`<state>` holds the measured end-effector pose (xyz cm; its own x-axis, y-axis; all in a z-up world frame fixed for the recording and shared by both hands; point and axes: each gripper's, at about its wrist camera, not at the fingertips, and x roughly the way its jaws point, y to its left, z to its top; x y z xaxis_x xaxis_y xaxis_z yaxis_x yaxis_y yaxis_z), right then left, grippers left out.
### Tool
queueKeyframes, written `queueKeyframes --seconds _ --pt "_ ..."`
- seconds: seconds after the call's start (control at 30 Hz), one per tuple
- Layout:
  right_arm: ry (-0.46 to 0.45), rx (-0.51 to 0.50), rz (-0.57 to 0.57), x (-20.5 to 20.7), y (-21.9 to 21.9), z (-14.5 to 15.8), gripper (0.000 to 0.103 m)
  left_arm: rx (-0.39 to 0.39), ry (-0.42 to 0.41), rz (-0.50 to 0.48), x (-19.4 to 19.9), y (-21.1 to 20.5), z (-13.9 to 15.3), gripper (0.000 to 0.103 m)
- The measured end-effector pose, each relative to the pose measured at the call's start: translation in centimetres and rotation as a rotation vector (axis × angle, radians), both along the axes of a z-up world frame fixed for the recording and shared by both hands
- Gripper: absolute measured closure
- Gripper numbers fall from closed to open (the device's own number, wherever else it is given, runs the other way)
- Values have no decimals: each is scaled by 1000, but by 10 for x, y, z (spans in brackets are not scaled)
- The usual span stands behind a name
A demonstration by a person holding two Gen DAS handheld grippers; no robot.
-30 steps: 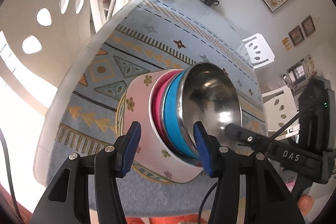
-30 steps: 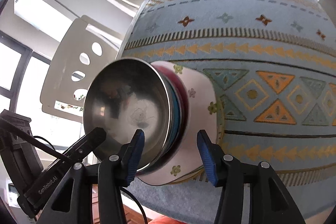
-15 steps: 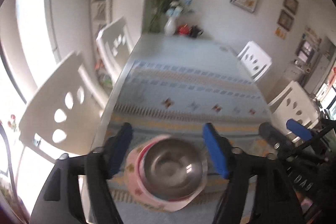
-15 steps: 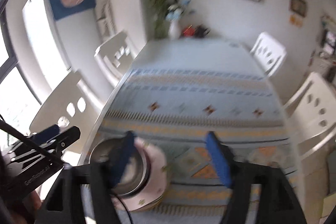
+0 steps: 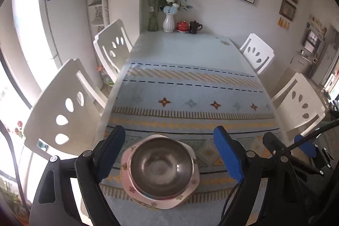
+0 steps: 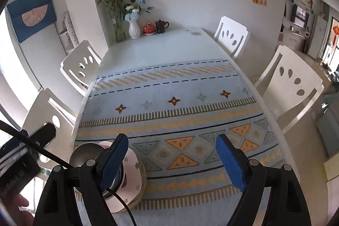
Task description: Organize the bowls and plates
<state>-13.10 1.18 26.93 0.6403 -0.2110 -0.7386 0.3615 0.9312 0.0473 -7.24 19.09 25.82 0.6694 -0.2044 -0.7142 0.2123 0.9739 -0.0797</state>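
Observation:
A steel bowl [image 5: 161, 166] sits on top of a nested stack inside a pink flowered bowl [image 5: 127, 171], near the front left corner of the table. My left gripper [image 5: 170, 154] hangs above the stack, its jaws opening, the blue pads wide of the stack and touching nothing. The right wrist view shows the steel bowl [image 6: 84, 151] and pink bowl [image 6: 134, 164] at lower left, partly behind the left finger. My right gripper [image 6: 172, 162] hovers over the patterned cloth [image 6: 182, 151] to the right of the stack, jaws opening, with nothing between them.
White chairs [image 5: 70, 111] [image 5: 300, 103] line both long sides of the table [image 5: 182, 46]. At its far end stand a white vase [image 5: 168, 22], a red pot [image 5: 183, 25] and a dark mug [image 5: 194, 27]. The stack sits close to the table's left edge.
Both grippers have risen and drawn back from the stack, which they flanked closely a second ago. Their jaws have widened and the views have levelled out. The stack stays on the table.

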Motion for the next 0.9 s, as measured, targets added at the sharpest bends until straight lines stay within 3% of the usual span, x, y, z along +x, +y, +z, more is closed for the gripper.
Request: queueKeyframes --seconds 0.2,0.33,0.77,0.9 --pt "-55 -27 -10 -8 2 16 20 5 -51 -25 -15 -8 13 19" --pt "-39 -16 -28 -10 0 13 20 36 -76 -8 -21 -12 16 19" --pt "-2 -26 -4 -7 2 5 20 -9 -17 50 -19 -6 5 19" --pt "16 -20 7 -2 2 -1 20 11 -18 61 -17 -7 1 19"
